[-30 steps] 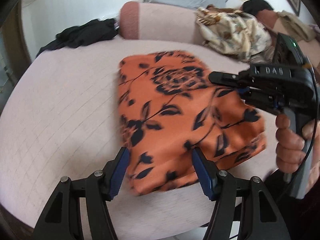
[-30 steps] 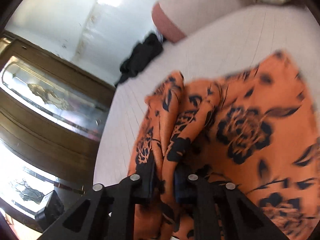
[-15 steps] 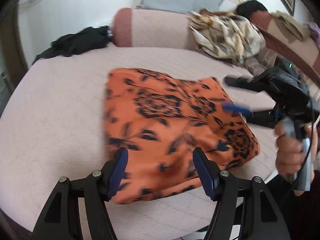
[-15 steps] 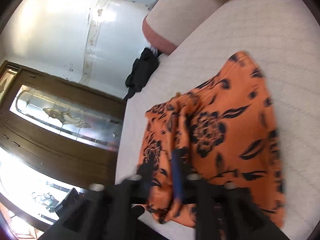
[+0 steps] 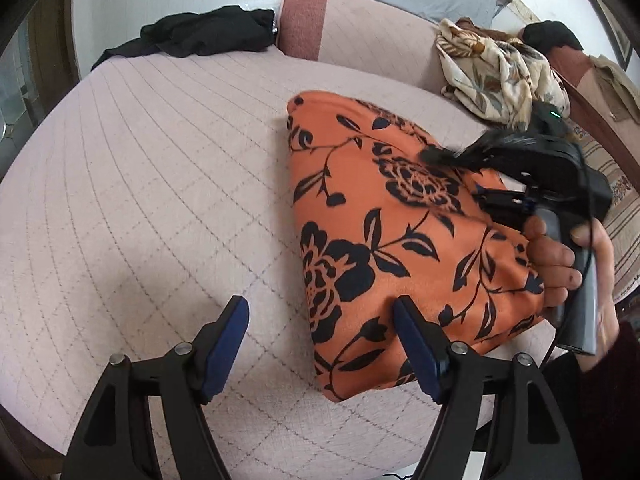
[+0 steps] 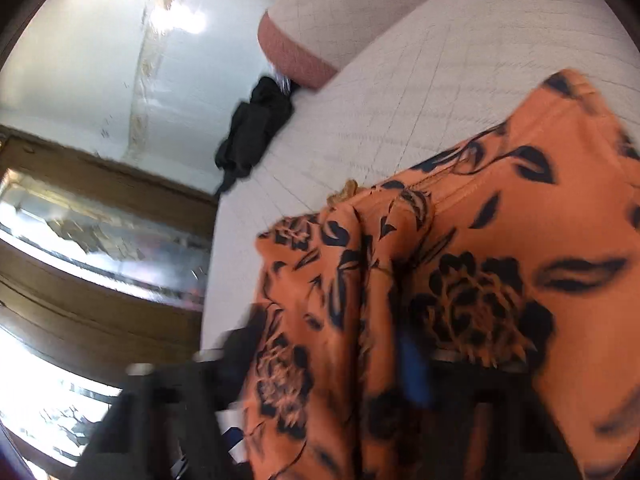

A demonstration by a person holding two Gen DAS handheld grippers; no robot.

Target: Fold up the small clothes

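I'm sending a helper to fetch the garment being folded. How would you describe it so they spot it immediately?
On the pale pink quilted couch seat, look right of centre, in front of the backrest. The folded orange floral garment lies there, bright orange with black roses and leaves, unlike the plain black clothing and the cream leaf-print cloth behind it.

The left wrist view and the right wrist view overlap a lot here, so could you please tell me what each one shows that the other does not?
Only the left wrist view shows the open left gripper, holding nothing, the right hand on its handle, and the beige patterned cloth.

Only the right wrist view shows the wooden glass-panelled door and bunched folds of fabric between the blurred right gripper fingers.

Both show the orange floral garment, the black garment and the quilted cushion.
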